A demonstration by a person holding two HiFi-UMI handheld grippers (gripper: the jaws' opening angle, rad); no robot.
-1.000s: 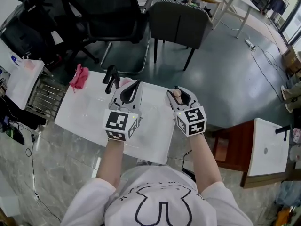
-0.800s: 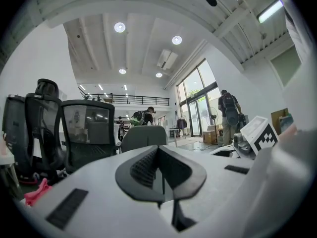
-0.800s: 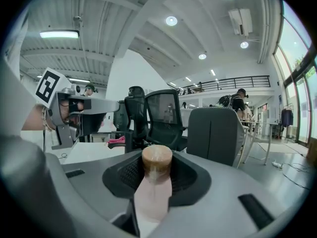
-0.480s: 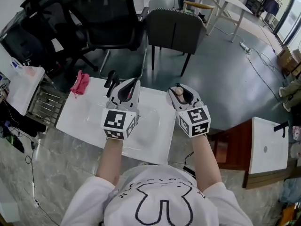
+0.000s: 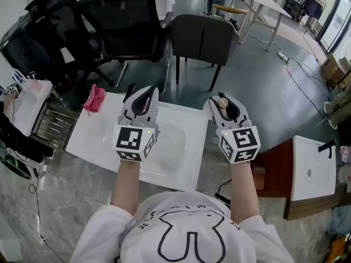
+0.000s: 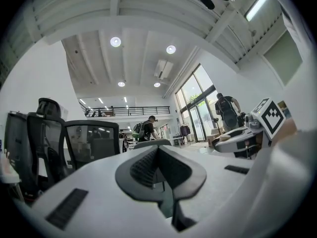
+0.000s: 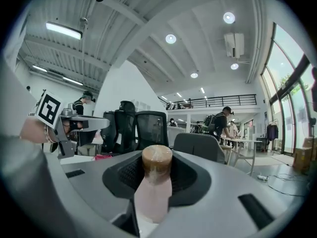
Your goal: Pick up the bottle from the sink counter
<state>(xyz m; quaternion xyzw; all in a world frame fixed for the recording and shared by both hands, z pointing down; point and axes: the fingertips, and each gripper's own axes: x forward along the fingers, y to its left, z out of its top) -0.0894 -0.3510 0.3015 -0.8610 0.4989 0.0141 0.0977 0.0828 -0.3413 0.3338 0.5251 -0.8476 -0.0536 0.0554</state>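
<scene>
My right gripper (image 5: 224, 102) is shut on a pale pink bottle with a brown cap (image 5: 222, 101). It holds the bottle in the air over the right edge of the white sink counter (image 5: 90, 136). In the right gripper view the bottle (image 7: 154, 187) stands upright between the dark pads (image 7: 190, 175), and its cap rises above them. My left gripper (image 5: 142, 96) hovers over the back of the basin (image 5: 173, 141). In the left gripper view its jaws (image 6: 158, 170) are closed with nothing between them.
A pink cloth (image 5: 94, 99) lies at the counter's back left, and a black faucet (image 5: 130, 89) shows beside the left gripper. Behind the counter stand a black office chair (image 5: 126, 21) and a grey chair (image 5: 200, 34). A second white counter (image 5: 310, 171) is at the right.
The right gripper has drifted right with the bottle, out toward the counter's right edge. The left gripper has shifted slightly left.
</scene>
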